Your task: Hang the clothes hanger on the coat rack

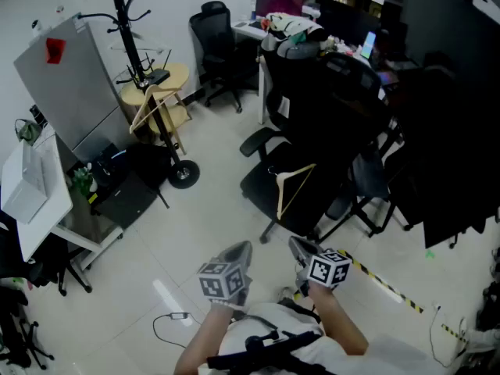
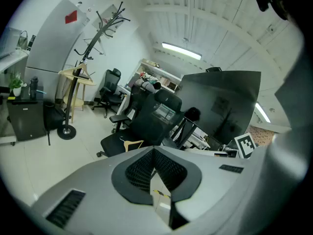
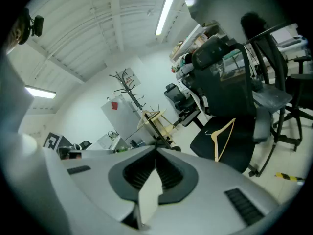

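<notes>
The black coat rack [image 1: 129, 30] is standing at the far left beside a grey panel, well apart from everything else. A black office chair [image 1: 262, 182] is sitting mid-floor, and the wooden clothes hanger [image 1: 298, 191] is lying flat on its seat, untouched. The left gripper [image 1: 243, 247] and right gripper [image 1: 296, 243] are hovering side by side near the person's body, short of the chair, each keeping its jaws pressed together and pinching nothing.

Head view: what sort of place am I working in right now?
Probably an office: black swivel chairs, a cluttered desk with screens along the back, and a coat rack by the wall.
</notes>
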Demonstrator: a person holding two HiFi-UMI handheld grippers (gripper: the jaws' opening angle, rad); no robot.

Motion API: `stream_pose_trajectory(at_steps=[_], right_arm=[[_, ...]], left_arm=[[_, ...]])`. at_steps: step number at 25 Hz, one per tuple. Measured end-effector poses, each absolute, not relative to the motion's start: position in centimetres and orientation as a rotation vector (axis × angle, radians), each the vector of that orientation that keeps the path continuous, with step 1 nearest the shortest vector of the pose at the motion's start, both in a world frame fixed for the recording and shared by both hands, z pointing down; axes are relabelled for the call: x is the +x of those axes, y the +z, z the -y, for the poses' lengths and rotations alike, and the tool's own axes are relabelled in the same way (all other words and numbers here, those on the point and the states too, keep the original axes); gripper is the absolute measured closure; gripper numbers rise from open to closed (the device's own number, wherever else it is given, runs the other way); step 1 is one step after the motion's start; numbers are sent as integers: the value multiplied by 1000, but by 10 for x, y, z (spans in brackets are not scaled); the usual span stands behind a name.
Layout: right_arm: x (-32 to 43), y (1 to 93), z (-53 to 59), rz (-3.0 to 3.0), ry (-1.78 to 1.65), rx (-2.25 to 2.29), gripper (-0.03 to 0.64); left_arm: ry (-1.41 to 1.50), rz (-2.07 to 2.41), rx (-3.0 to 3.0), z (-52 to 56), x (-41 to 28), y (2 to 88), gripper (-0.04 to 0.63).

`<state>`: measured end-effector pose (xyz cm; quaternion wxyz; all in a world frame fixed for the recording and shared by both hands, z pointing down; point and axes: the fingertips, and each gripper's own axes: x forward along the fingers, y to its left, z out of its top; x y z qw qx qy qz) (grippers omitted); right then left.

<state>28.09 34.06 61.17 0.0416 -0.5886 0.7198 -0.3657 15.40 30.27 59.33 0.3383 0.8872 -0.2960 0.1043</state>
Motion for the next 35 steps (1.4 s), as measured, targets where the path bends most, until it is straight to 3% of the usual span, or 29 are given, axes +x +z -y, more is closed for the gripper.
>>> stream_pose_trajectory(at_steps=[13,18,28,35], right_arm=[[259,621,-316,-2186,-1126,-1902,587],[256,625,-303,-2103,-1132,-1970,491],[252,626,-279,-1958,-1053,-2136,451],[282,653,-243,-1943,-1087,-2216,449]], left_arm=[[265,732,2316,-274,128,590,606],[299,664,2368,-258,119,580,606],[369,547,2453,-208,106,572,606],[391,499,2418,-169,144,595,606]])
